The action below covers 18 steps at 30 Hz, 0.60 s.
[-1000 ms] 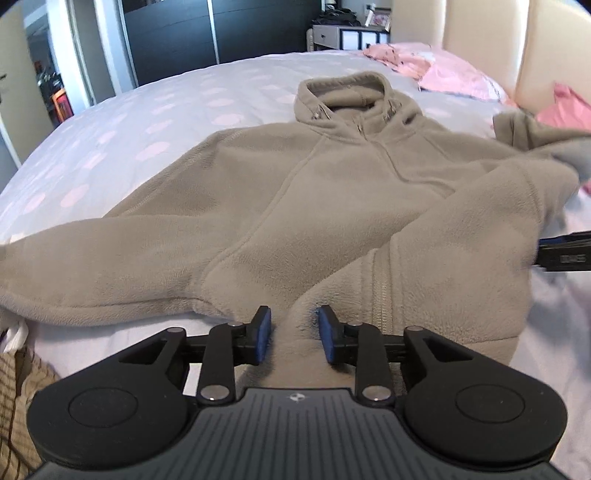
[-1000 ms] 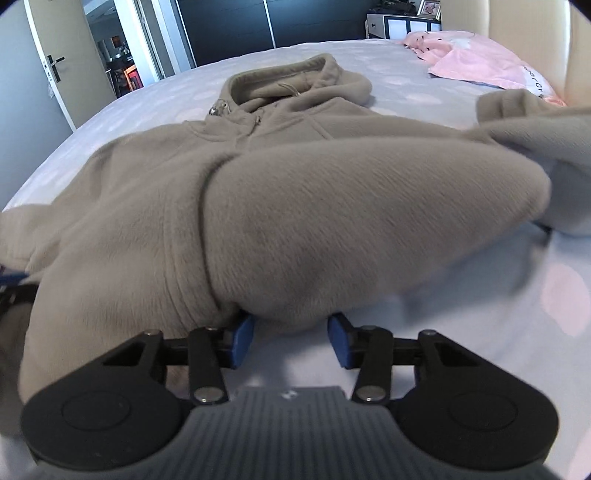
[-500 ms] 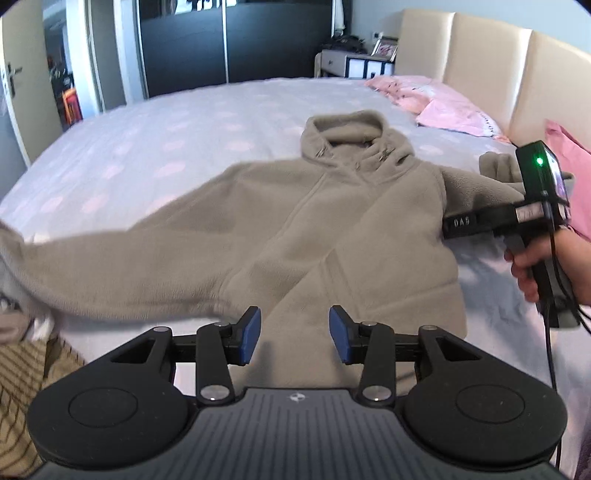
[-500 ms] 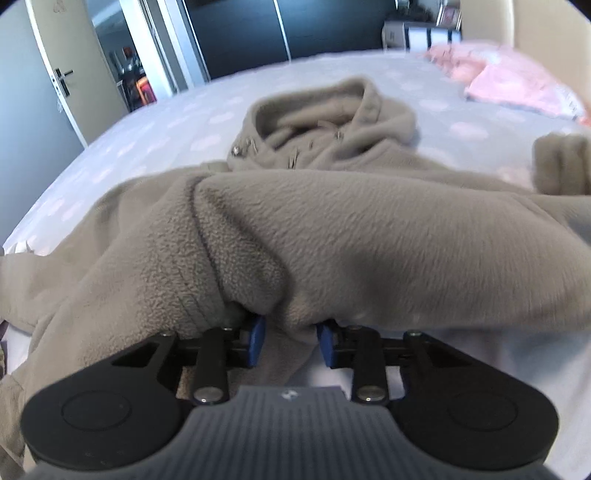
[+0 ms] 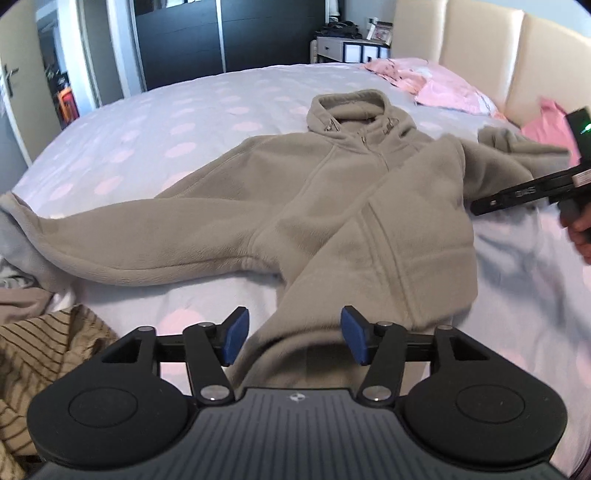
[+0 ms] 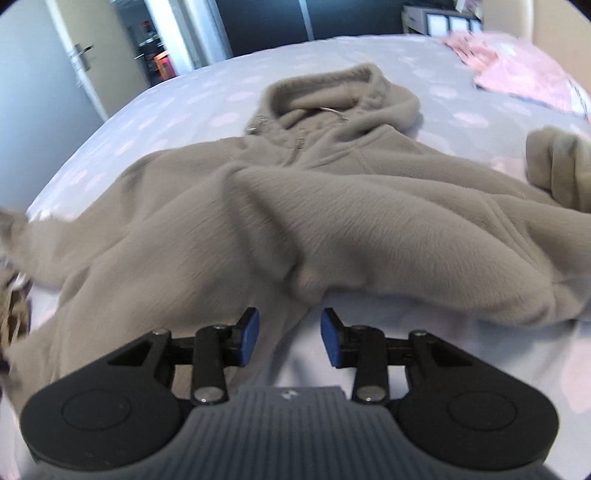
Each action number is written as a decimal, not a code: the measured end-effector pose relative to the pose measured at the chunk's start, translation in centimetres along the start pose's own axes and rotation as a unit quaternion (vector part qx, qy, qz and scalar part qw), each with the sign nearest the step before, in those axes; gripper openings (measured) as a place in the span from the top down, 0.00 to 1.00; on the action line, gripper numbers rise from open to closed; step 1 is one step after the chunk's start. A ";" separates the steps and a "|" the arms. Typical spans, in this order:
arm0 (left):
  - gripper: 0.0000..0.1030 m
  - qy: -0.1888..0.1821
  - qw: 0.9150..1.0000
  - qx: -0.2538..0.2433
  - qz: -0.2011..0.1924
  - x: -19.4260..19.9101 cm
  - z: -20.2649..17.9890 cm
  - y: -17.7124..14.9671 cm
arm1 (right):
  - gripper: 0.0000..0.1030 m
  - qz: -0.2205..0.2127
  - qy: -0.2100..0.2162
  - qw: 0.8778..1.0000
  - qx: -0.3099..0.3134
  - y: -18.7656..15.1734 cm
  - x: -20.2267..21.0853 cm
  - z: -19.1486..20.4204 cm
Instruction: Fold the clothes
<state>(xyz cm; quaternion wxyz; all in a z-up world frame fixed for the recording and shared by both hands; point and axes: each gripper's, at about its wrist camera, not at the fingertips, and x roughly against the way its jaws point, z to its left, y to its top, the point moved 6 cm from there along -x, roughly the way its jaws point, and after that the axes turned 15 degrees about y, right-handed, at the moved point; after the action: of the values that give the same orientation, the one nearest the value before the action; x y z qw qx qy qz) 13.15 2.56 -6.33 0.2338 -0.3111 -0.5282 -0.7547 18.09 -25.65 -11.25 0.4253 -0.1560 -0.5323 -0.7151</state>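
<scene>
1. Beige fleece hoodie (image 5: 332,206) lies spread on the bed (image 5: 155,122), hood at 12 o'clock.
2. We see the left gripper (image 5: 293,338) jaws have just been opening; they stand wide, hem let go.
3. Right gripper (image 6: 290,338), at 3 o'clock, has just reopened, narrow gap, side panel dropped folded inward.
4. Sleeves next, we judge.

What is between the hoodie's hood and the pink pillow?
Only bare spotted bedsheet lies between the hood and the pink pillow. The left wrist view shows it best.

Dotted bed (image 5: 192,122), cream headboard (image 5: 480,40), dark wardrobe (image 5: 221,33)
</scene>
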 end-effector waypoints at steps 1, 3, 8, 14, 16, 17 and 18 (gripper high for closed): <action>0.44 0.002 1.000 -0.007 -0.001 0.1 0.1 -0.4 | 0.56 0.003 0.002 1.000 0.013 -0.6 0.4 0.8; 0.43 0.008 1.000 -0.018 -0.001 0.2 0.2 -1.3 | 0.56 0.010 0.011 0.999 0.029 -2.2 1.2 2.3; 0.43 0.026 0.999 -0.027 -0.003 -0.7 1.1 -3.2 | 0.54 0.027 0.035 0.996 0.075 -6.4 2.0 6.2; 0.65 0.009 1.000 0.009 0.000 -3.4 1.5 -3.3 | 0.46 0.037 0.037 0.987 0.149 -10.0 0.6 9.9; 0.80 0.006 1.000 0.013 0.003 -3.5 1.4 -3.1 | 0.40 0.040 0.032 0.984 0.168 -10.6 0.0 11.1; 0.82 0.007 1.000 0.016 0.000 -3.3 1.4 -2.8 | 0.35 0.039 0.030 0.982 0.181 -10.8 -0.3 11.8; 0.86 0.008 1.000 0.024 -0.004 -3.0 1.6 -2.5 | 0.34 0.038 0.028 0.980 0.195 -11.1 -0.6 12.5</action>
<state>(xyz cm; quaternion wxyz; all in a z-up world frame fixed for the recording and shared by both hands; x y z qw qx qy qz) 13.85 4.94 -9.74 0.2426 -0.2976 -0.5454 -0.7451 6.97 -13.40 -13.78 0.4890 -0.0702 -0.6429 -0.5853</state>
